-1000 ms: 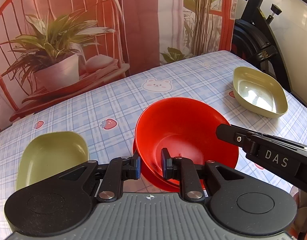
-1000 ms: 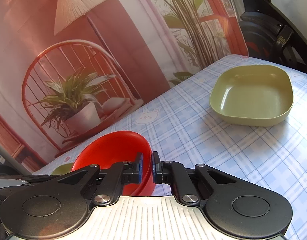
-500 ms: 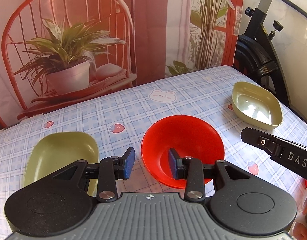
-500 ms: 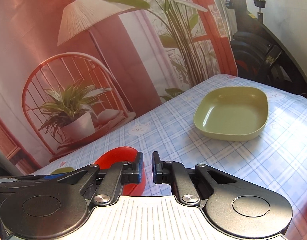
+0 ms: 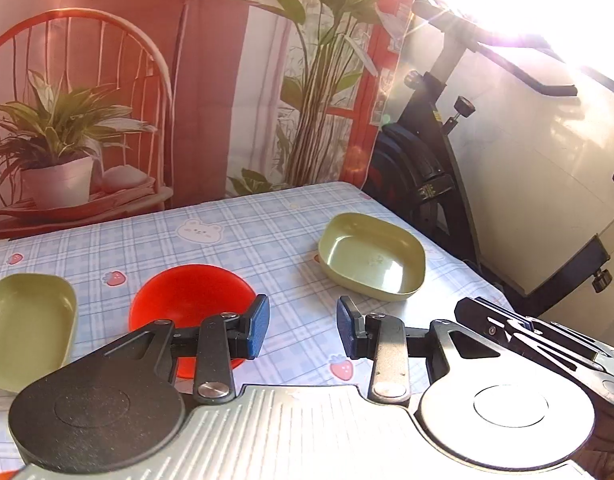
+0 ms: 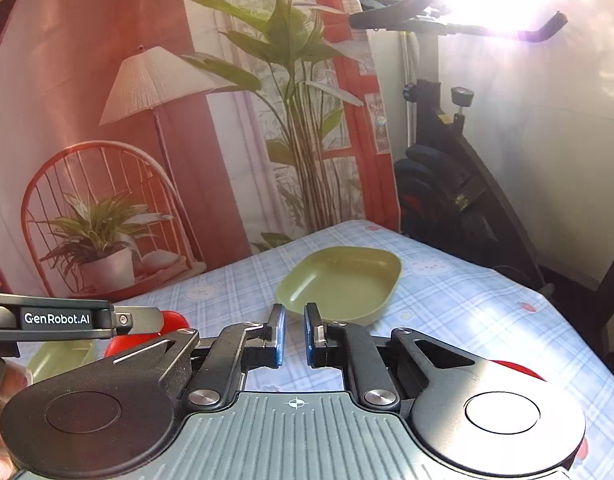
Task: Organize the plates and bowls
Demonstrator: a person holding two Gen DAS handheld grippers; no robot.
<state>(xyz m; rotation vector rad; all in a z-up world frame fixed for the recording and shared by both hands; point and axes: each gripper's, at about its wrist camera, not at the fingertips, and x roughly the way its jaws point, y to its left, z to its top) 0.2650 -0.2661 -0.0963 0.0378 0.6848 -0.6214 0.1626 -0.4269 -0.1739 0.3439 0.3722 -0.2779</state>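
A table (image 5: 243,236) covered by a blue checked cloth is set before a printed backdrop (image 5: 211,80) and an exercise bike (image 5: 427,168). Taking the red bowl (image 5: 187,300) as landmark, one green dish (image 5: 371,258) is seen well to its right and another (image 5: 25,320) just to its left. The left gripper (image 5: 303,330), jaws apart and empty, is held just right of the bowl; the right gripper (image 6: 295,334) is nearly closed on nothing.

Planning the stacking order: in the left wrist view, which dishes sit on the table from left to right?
Olive-green rounded-square plastic dish at the left edge, then red round plastic bowl, then a second olive-green rounded-square dish.
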